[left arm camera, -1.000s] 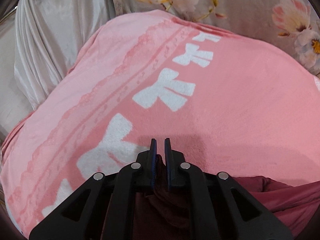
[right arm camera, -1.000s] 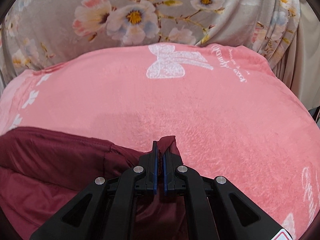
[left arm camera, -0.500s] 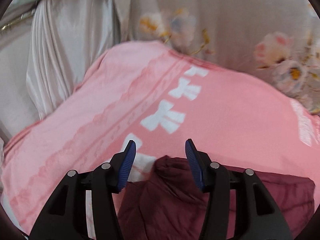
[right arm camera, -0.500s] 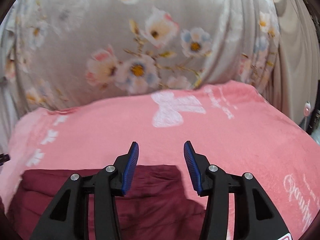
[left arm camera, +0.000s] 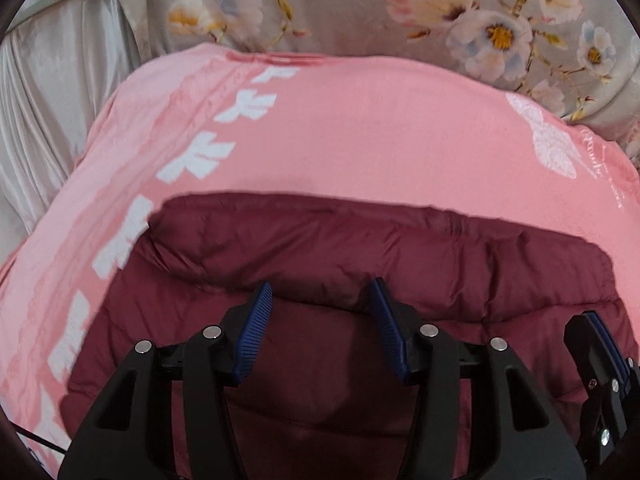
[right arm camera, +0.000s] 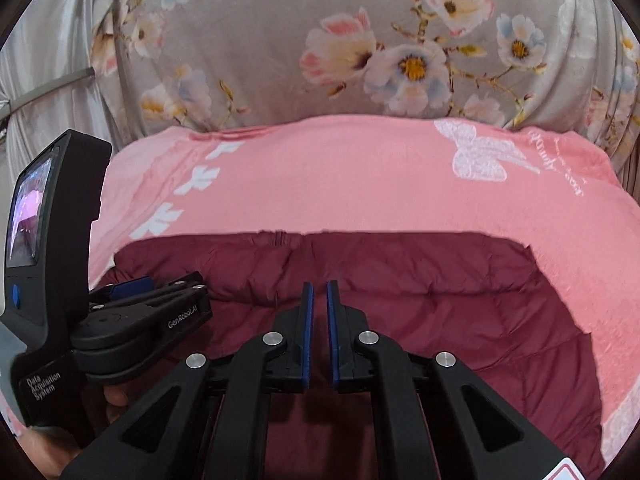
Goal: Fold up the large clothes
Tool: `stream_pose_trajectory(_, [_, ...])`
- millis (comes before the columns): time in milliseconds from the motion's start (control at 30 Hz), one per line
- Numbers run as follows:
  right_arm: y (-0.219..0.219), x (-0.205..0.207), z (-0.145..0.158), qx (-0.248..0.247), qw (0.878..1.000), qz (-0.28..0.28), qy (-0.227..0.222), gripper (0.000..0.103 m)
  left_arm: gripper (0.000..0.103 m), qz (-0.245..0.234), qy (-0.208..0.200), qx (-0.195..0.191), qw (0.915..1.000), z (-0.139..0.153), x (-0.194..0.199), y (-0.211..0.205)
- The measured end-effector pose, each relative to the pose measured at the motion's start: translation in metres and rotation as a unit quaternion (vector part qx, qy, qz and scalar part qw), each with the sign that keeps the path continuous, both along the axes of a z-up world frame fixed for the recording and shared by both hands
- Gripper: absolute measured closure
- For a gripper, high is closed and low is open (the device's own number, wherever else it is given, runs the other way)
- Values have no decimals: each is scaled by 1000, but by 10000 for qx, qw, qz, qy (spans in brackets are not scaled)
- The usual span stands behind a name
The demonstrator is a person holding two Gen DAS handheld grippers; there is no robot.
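A maroon puffer jacket (left arm camera: 360, 248) (right arm camera: 400, 280) lies on a pink blanket (left arm camera: 360, 128) (right arm camera: 320, 184), its far edge a rounded fold. My left gripper (left arm camera: 320, 285) hovers above the jacket's near part, open, with nothing between its blue pads. My right gripper (right arm camera: 319, 284) also hangs over the jacket; its jaws are closing to a narrow slit with no cloth in it. In the left wrist view the right gripper's fingertips (left arm camera: 596, 332) show at the right edge. The left gripper's body (right arm camera: 140, 320) and its screen fill the right wrist view's left side.
Grey floral fabric (left arm camera: 360, 8) (right arm camera: 280, 60) rises behind the blanket. Pale grey drapery (left arm camera: 48, 100) hangs at the left. The blanket carries white bow prints (left arm camera: 196, 160) and a white butterfly (right arm camera: 480, 156). A person's hand (right arm camera: 116, 396) holds the left gripper.
Both grippers let go of the jacket's edge and drew back toward me. The left stayed open; the right opened, then closed again. The jacket's fold now lies on the blanket.
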State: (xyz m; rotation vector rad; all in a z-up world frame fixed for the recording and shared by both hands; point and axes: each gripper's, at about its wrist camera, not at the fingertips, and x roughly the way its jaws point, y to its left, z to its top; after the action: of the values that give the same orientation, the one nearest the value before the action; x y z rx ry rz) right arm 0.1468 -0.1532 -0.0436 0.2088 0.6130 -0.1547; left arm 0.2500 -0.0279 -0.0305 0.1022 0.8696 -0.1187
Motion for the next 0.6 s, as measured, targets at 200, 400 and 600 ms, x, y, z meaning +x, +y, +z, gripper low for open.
stream_pose_trajectory(200, [-6,11,-34,118,9994,-30,334,98,52,97,-91,86,9999,-17,-4,-1])
stream_pose_trajectory(400, [-6,19,-45,96,9985,-5,533,98,51,115,-161,90,9998,-25,-5,-1])
stream_pose_trajectory(600, [-8,26,-50,174,9971,40,744,99,51,130,-149,103,9998,-30,-4,-1])
